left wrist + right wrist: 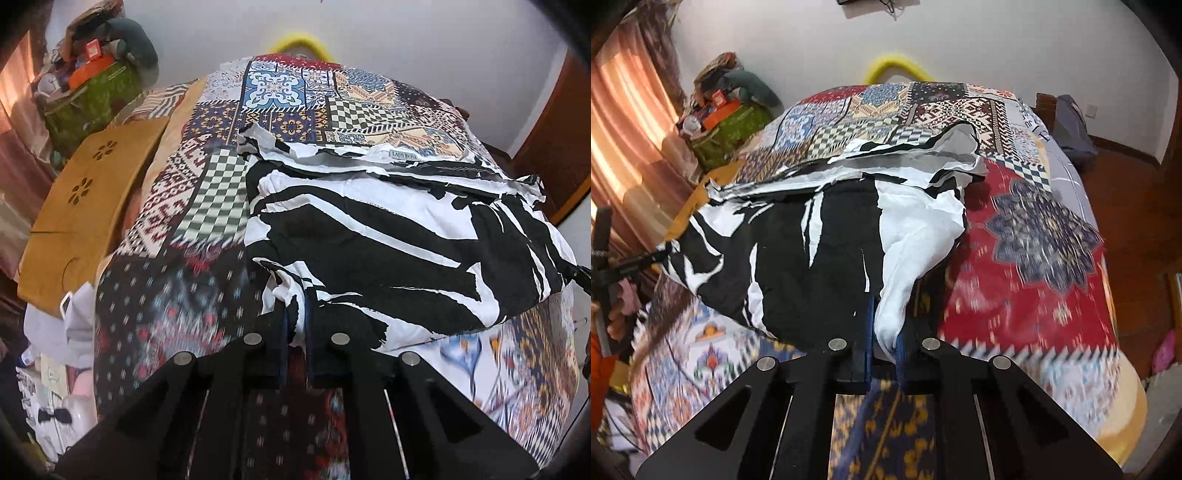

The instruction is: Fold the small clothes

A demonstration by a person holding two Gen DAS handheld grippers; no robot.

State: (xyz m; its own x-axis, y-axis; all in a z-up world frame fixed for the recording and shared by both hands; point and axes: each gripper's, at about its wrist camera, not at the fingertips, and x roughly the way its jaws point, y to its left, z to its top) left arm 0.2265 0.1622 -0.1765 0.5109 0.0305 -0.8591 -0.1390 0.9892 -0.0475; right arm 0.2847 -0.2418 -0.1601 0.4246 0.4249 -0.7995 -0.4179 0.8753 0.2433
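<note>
Nearest you, your left gripper [295,321] had its fingers pressed together on a bunched white corner of the black-and-white garment [388,240], at the hem closest to the near edge of the bed [184,295]. Your right gripper [886,325] was doing the same at the other near corner, its fingers pinching a drawn-out white fold. Holding both near corners kept the hem taut between your hands, which I judged to be the set-up for carrying that edge over toward the far one.

The garment lay spread across the middle of the patchwork bedcover, its near half raised off the cover and its far half resting on it. At the far hem a grey-white inner layer was turned up, and a small sewn label [403,156] showed there in the left view. In the right view that far edge stood up in a loose ridge, so it probably needed flattening for a clean fold.

Beyond the garment, a broad band of bare bedcover ran to the far edge of the bed, giving room to lay the fold forward. The right side of the bed was also open. On the left side a wooden lap tray [92,206] sat close to the cloth, so there was less slack that way. Farther off, a cluttered green bag [92,99] stood by the wall.
</note>
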